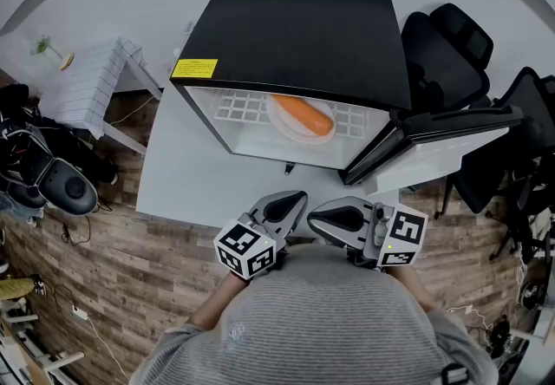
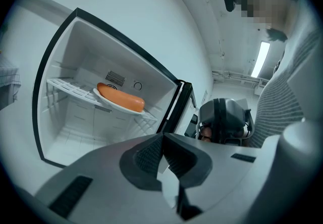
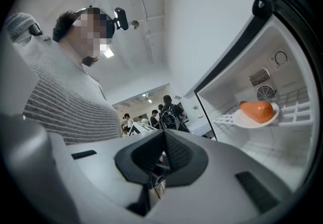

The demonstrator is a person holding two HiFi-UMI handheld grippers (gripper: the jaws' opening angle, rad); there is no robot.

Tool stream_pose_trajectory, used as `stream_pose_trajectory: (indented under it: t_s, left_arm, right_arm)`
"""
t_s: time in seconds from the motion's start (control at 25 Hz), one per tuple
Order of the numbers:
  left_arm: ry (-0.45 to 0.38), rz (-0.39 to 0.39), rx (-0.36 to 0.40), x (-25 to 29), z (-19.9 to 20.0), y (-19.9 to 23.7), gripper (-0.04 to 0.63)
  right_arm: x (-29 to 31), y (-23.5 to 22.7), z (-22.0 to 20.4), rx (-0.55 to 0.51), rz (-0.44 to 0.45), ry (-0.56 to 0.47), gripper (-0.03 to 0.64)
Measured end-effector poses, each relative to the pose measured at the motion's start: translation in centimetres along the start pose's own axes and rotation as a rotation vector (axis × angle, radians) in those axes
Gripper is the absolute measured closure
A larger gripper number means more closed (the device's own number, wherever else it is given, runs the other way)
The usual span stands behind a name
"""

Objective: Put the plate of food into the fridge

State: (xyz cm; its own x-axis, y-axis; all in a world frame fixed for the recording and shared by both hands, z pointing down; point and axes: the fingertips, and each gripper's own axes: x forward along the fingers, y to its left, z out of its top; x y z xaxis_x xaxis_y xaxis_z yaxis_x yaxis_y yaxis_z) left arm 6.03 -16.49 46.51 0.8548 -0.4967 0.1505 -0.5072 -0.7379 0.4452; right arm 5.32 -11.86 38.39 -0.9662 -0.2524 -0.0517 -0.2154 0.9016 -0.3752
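Both your left gripper (image 2: 163, 140) and right gripper (image 3: 164, 137) are closed and empty at your chest. The round white plate (image 1: 279, 120) with its orange sausage (image 1: 305, 114) sits straight ahead, well apart, on the white wire shelf (image 1: 238, 106) of the black fridge (image 1: 295, 36). The open door (image 1: 451, 127) stands nearer your right.

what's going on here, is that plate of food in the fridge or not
Yes, it is in. The plate with the orange food sits on the wire shelf inside the small black fridge, and the fridge door stands open to the right. The person holds the left gripper and the right gripper close to their body, back from the fridge. Both are shut and empty. Closing the door looks like what is left.
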Motion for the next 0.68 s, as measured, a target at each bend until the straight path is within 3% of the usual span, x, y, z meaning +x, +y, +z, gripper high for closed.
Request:
stream_pose_trajectory:
  t_s: [0.68]
  left_arm:
    - [0.02, -0.008, -0.005, 0.67, -0.38, -0.31, 0.584]
  right_arm:
    - [-0.61, 0.0, 0.2, 0.008, -0.007, -0.008, 0.603]
